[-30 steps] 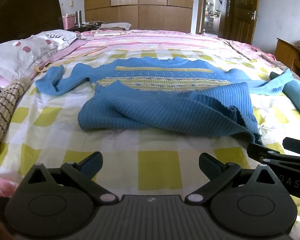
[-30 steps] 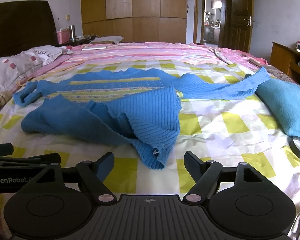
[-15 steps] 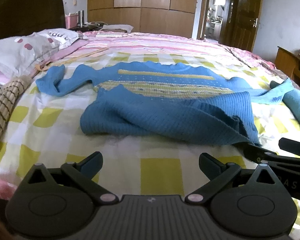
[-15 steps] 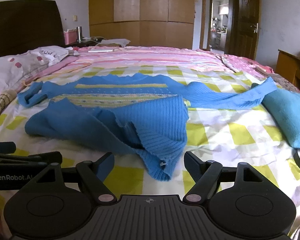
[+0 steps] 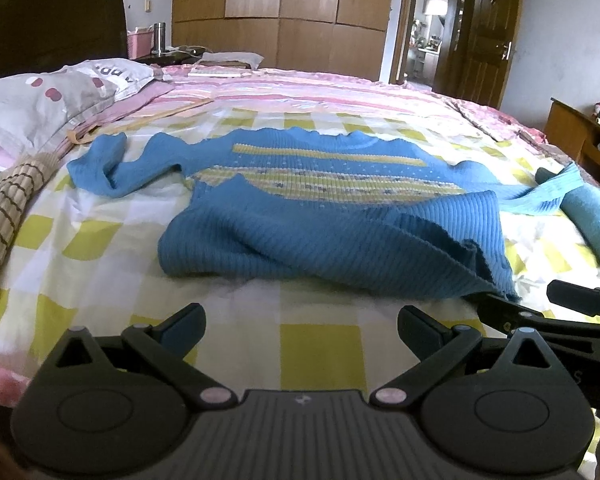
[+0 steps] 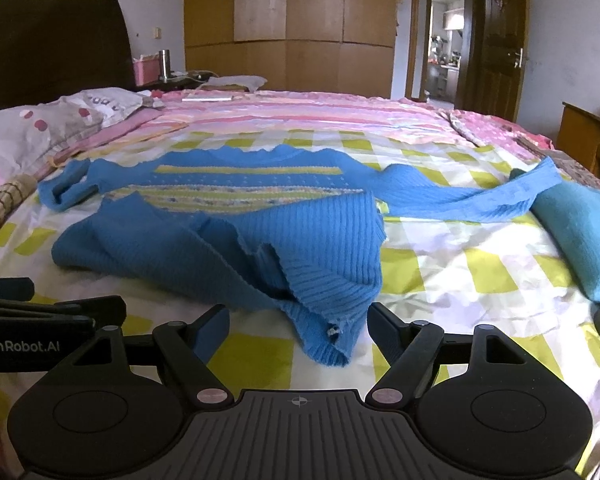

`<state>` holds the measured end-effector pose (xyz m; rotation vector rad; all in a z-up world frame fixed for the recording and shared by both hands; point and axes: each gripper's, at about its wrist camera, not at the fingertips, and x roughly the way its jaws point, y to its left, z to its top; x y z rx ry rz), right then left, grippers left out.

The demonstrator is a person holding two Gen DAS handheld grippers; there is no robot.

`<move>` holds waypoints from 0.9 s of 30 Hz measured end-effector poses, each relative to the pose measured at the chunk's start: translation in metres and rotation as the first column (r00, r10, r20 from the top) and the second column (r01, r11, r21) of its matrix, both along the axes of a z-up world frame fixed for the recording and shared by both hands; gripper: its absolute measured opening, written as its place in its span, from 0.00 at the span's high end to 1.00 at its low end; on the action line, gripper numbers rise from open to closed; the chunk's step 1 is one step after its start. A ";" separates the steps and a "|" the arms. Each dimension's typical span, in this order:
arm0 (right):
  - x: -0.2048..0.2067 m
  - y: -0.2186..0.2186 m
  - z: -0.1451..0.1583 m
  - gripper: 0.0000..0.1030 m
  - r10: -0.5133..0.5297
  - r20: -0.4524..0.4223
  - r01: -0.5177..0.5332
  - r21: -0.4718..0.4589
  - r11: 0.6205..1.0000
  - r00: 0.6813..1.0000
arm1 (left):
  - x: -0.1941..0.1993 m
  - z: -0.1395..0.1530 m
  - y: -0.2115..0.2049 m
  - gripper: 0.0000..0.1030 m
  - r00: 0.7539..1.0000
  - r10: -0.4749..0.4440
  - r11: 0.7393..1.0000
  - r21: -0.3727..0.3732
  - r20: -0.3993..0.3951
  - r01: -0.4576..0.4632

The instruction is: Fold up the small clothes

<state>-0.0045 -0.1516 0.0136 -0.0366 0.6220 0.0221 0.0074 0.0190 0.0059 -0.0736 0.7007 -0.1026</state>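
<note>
Sweater (image 5: pixel 332 236) rumpled on yellow-checked sheet (image 5: pixel 320 344), wooden wardrobe (image 5: pixel 280 12) behind.

"GenRobot.AI" stands in white on the black body of the left claw (image 6: pixel 104 312), seen from the right wrist. The pillow (image 5: pixel 56 96) bears letters too distorted to read.
</note>
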 end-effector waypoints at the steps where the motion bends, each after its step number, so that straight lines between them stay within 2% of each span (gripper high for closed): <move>1: 0.001 0.001 0.000 0.26 0.005 0.004 -0.005 -0.003 1.000 1.000 | 0.000 0.001 0.001 0.00 1.000 -0.003 1.000 -0.003 0.003 0.003; 10: 0.009 0.001 0.001 0.30 0.041 0.013 -0.041 -0.018 0.999 0.999 | 0.013 0.014 0.025 0.00 0.999 -0.001 1.000 0.013 0.052 0.000; 17: 0.030 -0.002 -0.001 0.34 0.067 -0.005 -0.067 -0.031 0.997 0.998 | 0.049 0.018 0.051 0.00 0.998 -0.011 0.998 0.065 0.056 0.007; 23: 0.047 0.001 -0.004 0.43 0.128 -0.040 -0.130 -0.046 0.990 0.991 | 0.088 0.013 0.065 0.13 0.999 -0.019 0.995 0.096 0.038 0.015; 25: 0.053 0.001 -0.007 0.49 0.147 -0.055 -0.150 -0.050 0.987 0.988 | 0.102 0.009 0.069 0.24 0.999 -0.032 0.995 0.095 0.020 0.030; 27: 0.057 0.001 -0.009 0.55 0.163 -0.075 -0.167 -0.048 0.985 0.984 | 0.117 0.004 0.071 0.30 0.999 -0.048 0.995 0.088 -0.002 0.048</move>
